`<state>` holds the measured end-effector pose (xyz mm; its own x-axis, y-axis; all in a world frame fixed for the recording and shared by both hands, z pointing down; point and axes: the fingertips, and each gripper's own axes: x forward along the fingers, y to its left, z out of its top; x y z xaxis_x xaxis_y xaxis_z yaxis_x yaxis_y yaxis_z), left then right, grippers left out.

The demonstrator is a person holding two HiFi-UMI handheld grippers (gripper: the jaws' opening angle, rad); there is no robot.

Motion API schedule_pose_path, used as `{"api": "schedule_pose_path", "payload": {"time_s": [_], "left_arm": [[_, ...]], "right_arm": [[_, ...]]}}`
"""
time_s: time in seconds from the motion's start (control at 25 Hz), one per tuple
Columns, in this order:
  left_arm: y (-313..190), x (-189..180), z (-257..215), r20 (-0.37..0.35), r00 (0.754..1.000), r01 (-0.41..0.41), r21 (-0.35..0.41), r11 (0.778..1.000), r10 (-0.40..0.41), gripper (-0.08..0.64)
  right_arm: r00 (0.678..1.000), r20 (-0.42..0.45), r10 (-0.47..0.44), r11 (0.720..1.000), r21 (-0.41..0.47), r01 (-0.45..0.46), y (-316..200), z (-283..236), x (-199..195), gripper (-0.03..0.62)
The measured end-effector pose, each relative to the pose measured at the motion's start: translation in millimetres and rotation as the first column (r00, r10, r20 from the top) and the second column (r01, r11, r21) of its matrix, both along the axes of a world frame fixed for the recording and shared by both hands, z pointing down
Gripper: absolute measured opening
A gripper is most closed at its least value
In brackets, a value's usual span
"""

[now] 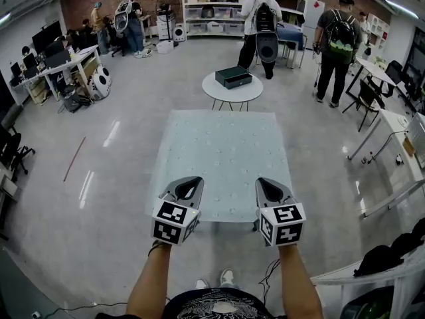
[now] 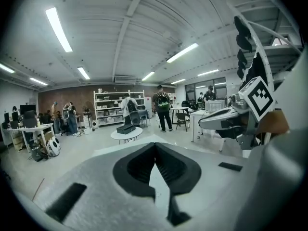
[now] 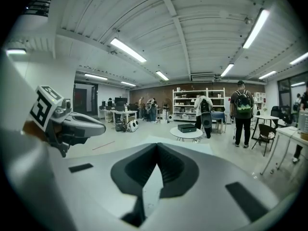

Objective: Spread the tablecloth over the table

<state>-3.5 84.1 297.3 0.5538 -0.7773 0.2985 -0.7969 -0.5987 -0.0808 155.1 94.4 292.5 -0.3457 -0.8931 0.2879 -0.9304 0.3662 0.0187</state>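
Note:
A pale, faintly dotted tablecloth [image 1: 222, 155] lies flat over the rectangular table and covers the whole top. My left gripper [image 1: 193, 181] hovers over the cloth's near edge on the left, and my right gripper [image 1: 265, 181] over the same edge on the right. Both are shut, with their tips meeting and nothing between them. In the left gripper view the shut jaws of the left gripper [image 2: 155, 145] point level across the room, and the cloth [image 2: 160, 184] shows through the gap below. The right gripper view shows the right gripper [image 3: 156, 145] the same way, with the cloth [image 3: 153, 186] beneath.
Beyond the table stands a round white table [image 1: 214, 90] with a dark box [image 1: 233, 76] on it. Two people with backpacks [image 1: 258, 22] [image 1: 337, 42] stand further back. Desks line the left wall, a white table [image 1: 397, 121] stands at the right, and a rack with dark clothing [image 1: 384, 259] is at the lower right.

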Motion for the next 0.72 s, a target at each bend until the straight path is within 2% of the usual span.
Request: {"api": "schedule_pose_path", "payload": {"time_s": [0.4, 0.72], "left_arm": [[-6, -25, -16, -0.054, 0.996, 0.071, 0.034, 0.997, -0.069, 0.005], [-9, -37, -20, -0.069, 0.995, 0.073, 0.028, 0.997, -0.071, 0.005]], "right_arm": [[1.0, -0.004, 0.0, 1.0, 0.03, 0.001, -7, -12, -4, 0.005], [1.0, -0.006, 0.003, 0.999, 0.042, -0.003, -8, -19, -11, 0.005]]}}
